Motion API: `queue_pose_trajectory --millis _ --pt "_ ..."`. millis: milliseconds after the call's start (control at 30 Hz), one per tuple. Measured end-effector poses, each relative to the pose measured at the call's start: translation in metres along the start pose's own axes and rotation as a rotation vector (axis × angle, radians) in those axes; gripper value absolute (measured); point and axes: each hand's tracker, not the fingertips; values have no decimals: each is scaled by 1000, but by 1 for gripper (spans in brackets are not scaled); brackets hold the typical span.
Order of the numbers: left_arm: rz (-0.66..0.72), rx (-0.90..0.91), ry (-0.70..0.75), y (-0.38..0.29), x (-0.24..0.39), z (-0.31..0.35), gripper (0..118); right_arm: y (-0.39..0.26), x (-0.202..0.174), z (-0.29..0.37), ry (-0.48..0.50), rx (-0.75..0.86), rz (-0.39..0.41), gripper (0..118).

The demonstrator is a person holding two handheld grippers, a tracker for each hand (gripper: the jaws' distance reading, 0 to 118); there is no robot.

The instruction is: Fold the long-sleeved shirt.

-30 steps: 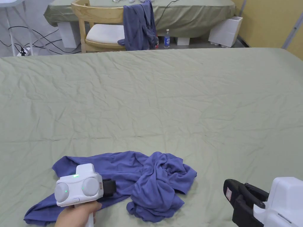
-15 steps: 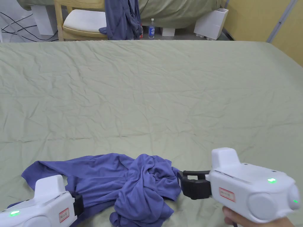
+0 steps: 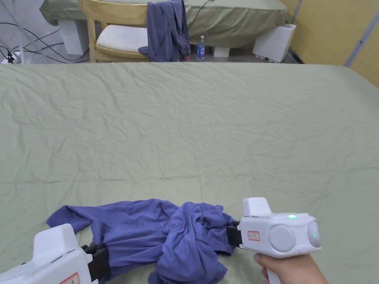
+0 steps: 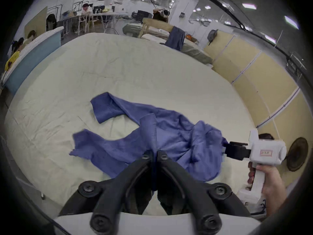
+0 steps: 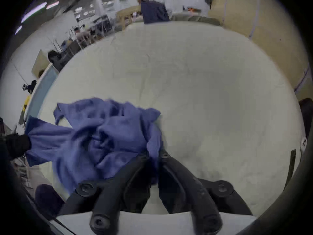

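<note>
Shirt (image 3: pixel 163 236) crumpled on wrinkled green sheet (image 3: pixel 192 122); chair (image 3: pixel 114 33) beyond

Left gripper (image 4: pixel 154 154): jaws closed, pinching a ribbed edge of the crumpled blue long-sleeved shirt (image 4: pixel 171 142). Shirt lies on pale green sheet (image 4: pixel 135 72). Right gripper (image 4: pixel 227 148) grips the shirt's far side, held by a hand (image 4: pixel 269 182).

Shirt (image 3: pixel 148 233) plain purple-blue; sheet (image 3: pixel 192 125) pale sage green — grippers white-bodied with black jaws, chair (image 3: pixel 118 37) light wood, wall panels (image 3: pixel 333 33) yellow.
</note>
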Motion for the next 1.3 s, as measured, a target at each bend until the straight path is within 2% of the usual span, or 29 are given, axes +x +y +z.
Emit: queue_pose_trajectory --millis 67,167,333,500,633,767,867,1033,1167,1300 --pt "8 70 -19 8 1 29 2 -2 -10 46 -13 149 85 11" --pt "21 172 -37 17 5 71 2 -5 -27 116 9 335 142 11" --pt "23 367 -56 47 21 142 2 5 -54 216 -36 614 265 11" --pt "-1 568 -54 106 30 202 2 51 -68 289 -29 761 295 11" --pt "9 678 -59 169 35 239 2 106 -78 321 -82 793 347 11" --pt "27 764 -43 231 34 263 2 172 -74 342 -115 770 308 11" --pt "53 801 -4 271 30 270 2 223 -68 347 -191 728 290 11" --pt "176 754 -53 329 10 256 2 299 -56 347 -195 687 215 11" --pt "185 742 6 362 7 229 2 349 -56 334 -232 645 200 11" --pt "197 724 0 391 1 192 2 385 -53 305 -262 614 208 11"
